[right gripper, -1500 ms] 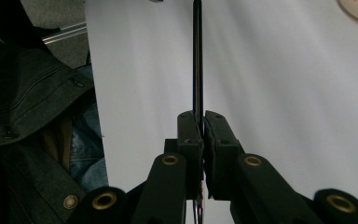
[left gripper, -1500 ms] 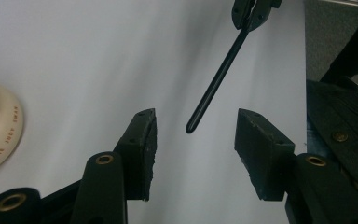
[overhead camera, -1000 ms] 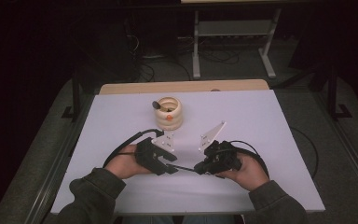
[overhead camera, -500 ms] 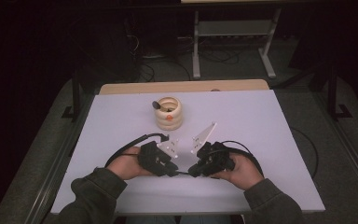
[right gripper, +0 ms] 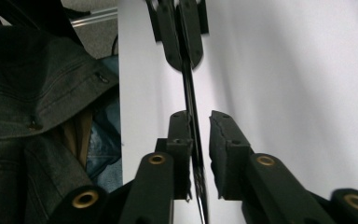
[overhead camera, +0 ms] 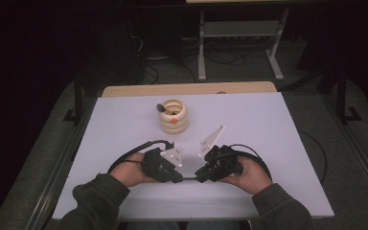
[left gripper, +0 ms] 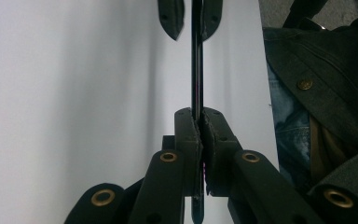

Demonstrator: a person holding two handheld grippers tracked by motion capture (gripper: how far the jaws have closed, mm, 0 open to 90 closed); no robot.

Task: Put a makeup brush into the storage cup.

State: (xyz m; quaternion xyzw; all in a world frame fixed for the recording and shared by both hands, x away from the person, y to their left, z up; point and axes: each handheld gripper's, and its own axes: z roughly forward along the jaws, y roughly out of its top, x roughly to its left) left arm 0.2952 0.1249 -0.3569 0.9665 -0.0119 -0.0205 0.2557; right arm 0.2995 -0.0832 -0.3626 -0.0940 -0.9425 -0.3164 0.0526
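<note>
High view: one white table [overhead camera: 268, 143] carries one cream ringed pot [overhead camera: 173, 116] with an orange spot on its side and a dark piece at its rim, standing well beyond the hands. Two hands come in from the bottom, each with one black two-jaw gripper, the left gripper [overhead camera: 175, 178] and the right gripper [overhead camera: 200, 175] tip to tip near the table's near edge. Between them runs one thin dark flat strip [left gripper: 196, 60], seen edge-on.

Left gripper view: its jaws have just closed and now pinch the strip tight, pads pressed against both faces; the right gripper's two jaw tips show farther along the strip.

Right gripper view: its jaws have just been opening. The strip [right gripper: 191, 116] lies against the left pad, while the right pad stands clear of it with a visible gap.
</note>
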